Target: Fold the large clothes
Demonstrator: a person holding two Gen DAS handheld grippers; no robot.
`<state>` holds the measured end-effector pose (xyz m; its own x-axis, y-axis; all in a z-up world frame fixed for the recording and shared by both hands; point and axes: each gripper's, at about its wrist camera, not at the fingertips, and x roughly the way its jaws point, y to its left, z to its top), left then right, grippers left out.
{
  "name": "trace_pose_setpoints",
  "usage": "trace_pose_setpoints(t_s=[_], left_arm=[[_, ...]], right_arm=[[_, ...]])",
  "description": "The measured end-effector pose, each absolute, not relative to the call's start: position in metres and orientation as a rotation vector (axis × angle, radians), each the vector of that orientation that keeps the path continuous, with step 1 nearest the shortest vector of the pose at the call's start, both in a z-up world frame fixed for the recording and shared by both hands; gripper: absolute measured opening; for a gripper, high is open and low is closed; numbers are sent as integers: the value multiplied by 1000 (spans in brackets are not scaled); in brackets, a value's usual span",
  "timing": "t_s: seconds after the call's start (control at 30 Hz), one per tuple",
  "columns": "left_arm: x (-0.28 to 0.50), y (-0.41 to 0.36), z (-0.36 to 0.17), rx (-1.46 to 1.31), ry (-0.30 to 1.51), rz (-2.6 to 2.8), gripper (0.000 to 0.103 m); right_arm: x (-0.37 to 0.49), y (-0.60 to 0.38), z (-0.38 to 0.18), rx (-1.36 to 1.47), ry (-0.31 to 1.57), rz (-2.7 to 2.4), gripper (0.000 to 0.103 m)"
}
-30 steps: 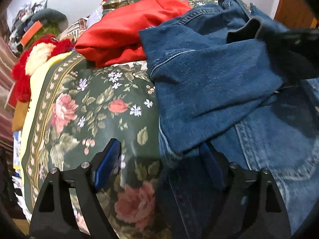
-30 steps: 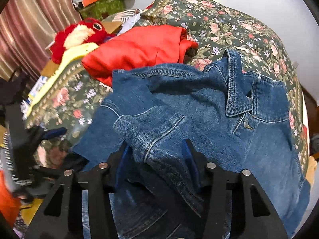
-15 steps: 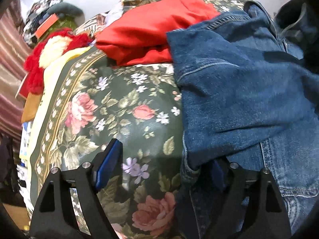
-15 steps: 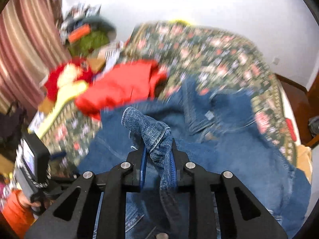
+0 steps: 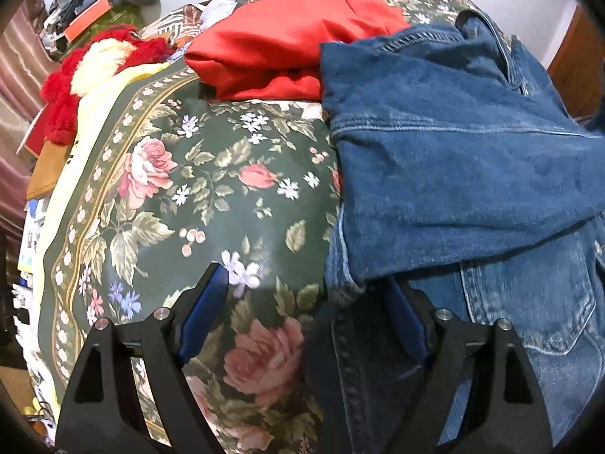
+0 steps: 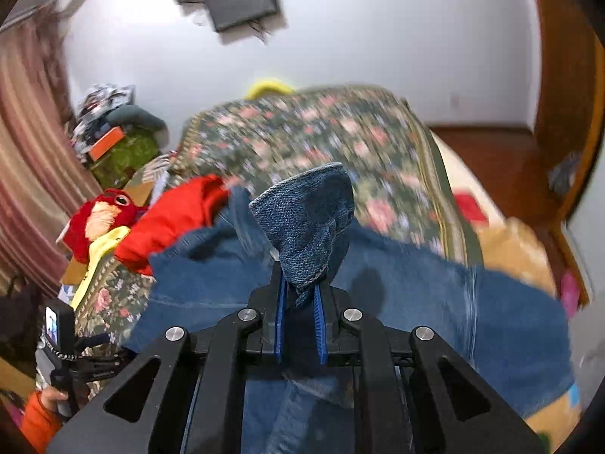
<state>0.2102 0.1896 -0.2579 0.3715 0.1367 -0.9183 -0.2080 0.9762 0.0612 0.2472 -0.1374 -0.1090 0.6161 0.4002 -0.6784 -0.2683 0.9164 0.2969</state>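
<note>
A blue denim jacket point(image 5: 453, 159) lies on the floral bed cover point(image 5: 196, 189), its sleeve folded across its body. My left gripper point(image 5: 306, 310) is open and low at the jacket's left edge, one finger on the cover, the other against the denim hem. My right gripper point(image 6: 298, 302) is shut on a bunched piece of the denim jacket point(image 6: 306, 223) and holds it lifted above the rest of the jacket point(image 6: 416, 295).
A folded red garment point(image 5: 287, 41) lies behind the jacket. A red and white plush toy point(image 5: 94, 60) sits at the bed's left edge, with a clutter pile point(image 6: 113, 132) behind it. A wooden door point(image 6: 567, 94) stands to the right.
My right gripper closed on a fold of the jacket and raised it, tilting upward. My left gripper stayed open and shifted slightly left along the jacket's edge.
</note>
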Motion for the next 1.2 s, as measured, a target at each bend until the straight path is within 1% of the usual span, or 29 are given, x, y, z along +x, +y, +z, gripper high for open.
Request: trace_pose_setpoints(t_s=[0.1, 0.3, 0.37, 0.4, 0.47, 0.5, 0.53, 0.57, 0.67, 0.7, 0.77, 0.8, 0.83, 0.87, 0.9, 1.03, 1.1, 1.2], left_arm=[[205, 182, -254, -82, 1175, 190, 82], [193, 169, -235, -113, 1151, 143, 82], [190, 164, -225, -115, 1132, 130, 82], [188, 160, -221, -111, 1124, 127, 82], [187, 153, -212, -99, 1104, 118, 82], [187, 149, -207, -92, 1096, 114, 82], [187, 145, -202, -85, 1086, 109, 82], [188, 143, -198, -80, 1079, 104, 82], [193, 132, -188, -57, 1058, 92, 82], [196, 130, -186, -51, 1054, 87, 82], [203, 122, -183, -38, 1051, 84, 82], [206, 118, -182, -34, 1048, 82, 82], [209, 113, -179, -33, 1043, 74, 82], [212, 109, -177, -31, 1039, 68, 82], [214, 105, -175, -29, 1035, 59, 82], [225, 86, -167, -6, 1018, 24, 82], [231, 75, -167, 11, 1016, 6, 85], [236, 65, -174, 26, 1023, -19, 89]], right_arm=[[249, -157, -131, 243, 884, 356, 9], [250, -175, -161, 275, 984, 336, 9], [253, -182, -171, 330, 1033, 337, 11], [254, -186, -176, 358, 1060, 332, 16], [256, -193, -183, 386, 1096, 305, 34], [256, -197, -184, 399, 1109, 287, 51], [255, -201, -186, 410, 1110, 277, 61], [254, -205, -187, 428, 1104, 275, 62], [255, -216, -189, 487, 1094, 302, 62], [256, -219, -191, 499, 1096, 300, 60], [260, -221, -195, 509, 1107, 319, 44], [262, -220, -196, 520, 1110, 327, 26], [263, -222, -197, 534, 1118, 331, 21], [265, -224, -197, 549, 1119, 343, 19], [264, -226, -195, 556, 1107, 355, 14], [262, -229, -166, 524, 1010, 392, 12], [261, -231, -149, 498, 960, 402, 12], [261, -230, -141, 432, 936, 391, 13]])
